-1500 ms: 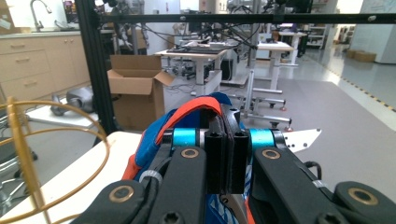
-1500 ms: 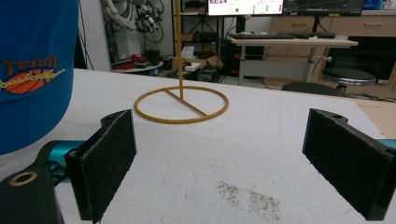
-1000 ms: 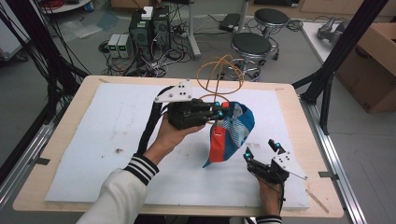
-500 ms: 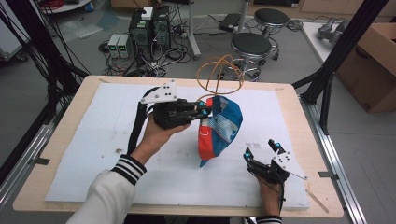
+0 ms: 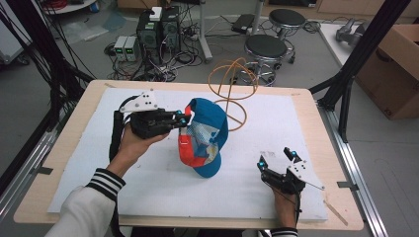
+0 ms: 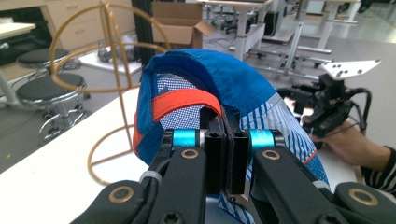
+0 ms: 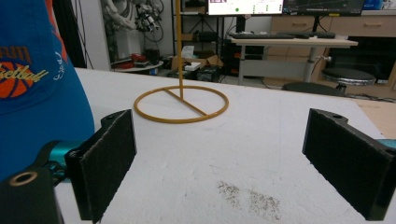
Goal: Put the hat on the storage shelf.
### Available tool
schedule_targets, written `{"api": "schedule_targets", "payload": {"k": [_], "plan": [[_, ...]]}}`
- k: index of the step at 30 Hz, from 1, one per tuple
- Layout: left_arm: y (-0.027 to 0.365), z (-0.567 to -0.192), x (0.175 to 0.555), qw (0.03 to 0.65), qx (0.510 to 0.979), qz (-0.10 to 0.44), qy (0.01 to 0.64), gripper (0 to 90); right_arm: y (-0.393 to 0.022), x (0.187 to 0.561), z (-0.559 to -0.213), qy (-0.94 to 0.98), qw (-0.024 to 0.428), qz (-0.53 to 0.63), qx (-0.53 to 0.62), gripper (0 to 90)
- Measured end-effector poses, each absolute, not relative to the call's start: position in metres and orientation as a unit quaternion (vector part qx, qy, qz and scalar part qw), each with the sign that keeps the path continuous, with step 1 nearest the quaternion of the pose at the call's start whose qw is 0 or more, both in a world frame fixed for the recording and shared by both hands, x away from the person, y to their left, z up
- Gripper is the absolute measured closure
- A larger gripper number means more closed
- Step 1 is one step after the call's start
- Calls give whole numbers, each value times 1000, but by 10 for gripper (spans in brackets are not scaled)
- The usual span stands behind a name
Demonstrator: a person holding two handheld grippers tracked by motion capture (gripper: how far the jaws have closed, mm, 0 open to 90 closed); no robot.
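A blue cap [image 5: 205, 138] with orange and white panels hangs over the middle of the white mat, its lower end down near the mat. My left gripper [image 5: 184, 118] comes in level from the left and is shut on the cap's upper edge. In the left gripper view the jaws [image 6: 223, 126] pinch the cap [image 6: 219, 74] at its rim, just below the orange strap. My right gripper [image 5: 276, 158] rests on the mat at the front right, open, apart from the cap. Nothing lies between its pads [image 7: 233, 158]; the cap [image 7: 37, 93] is off to its left.
An orange wire stand [image 5: 232, 89] with a ring base stands at the back middle of the mat [image 5: 99, 148], just behind the cap. It also rises in the left gripper view [image 6: 120, 93] and in the right gripper view [image 7: 179, 46]. Black frame posts flank the table.
My left gripper has carried the cap leftward across the mat, and the cap has swung with it. The right gripper has stayed where it was.
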State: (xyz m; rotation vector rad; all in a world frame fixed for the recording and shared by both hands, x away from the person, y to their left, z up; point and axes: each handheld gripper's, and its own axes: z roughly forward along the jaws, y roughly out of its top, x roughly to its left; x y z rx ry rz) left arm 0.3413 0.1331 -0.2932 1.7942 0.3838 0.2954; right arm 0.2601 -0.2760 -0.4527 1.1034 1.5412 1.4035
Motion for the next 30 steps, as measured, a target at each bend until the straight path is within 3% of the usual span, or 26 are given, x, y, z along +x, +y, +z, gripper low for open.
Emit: {"api": "schedule_targets", "payload": {"k": [12,30], "plan": [[161,-319,339,503,826,150,205,882,-276,260,-453,606,382,548,432,88],[202,-370,335,465,830,133,277,844,-276,261,-453,607,385,547,429,88]]}}
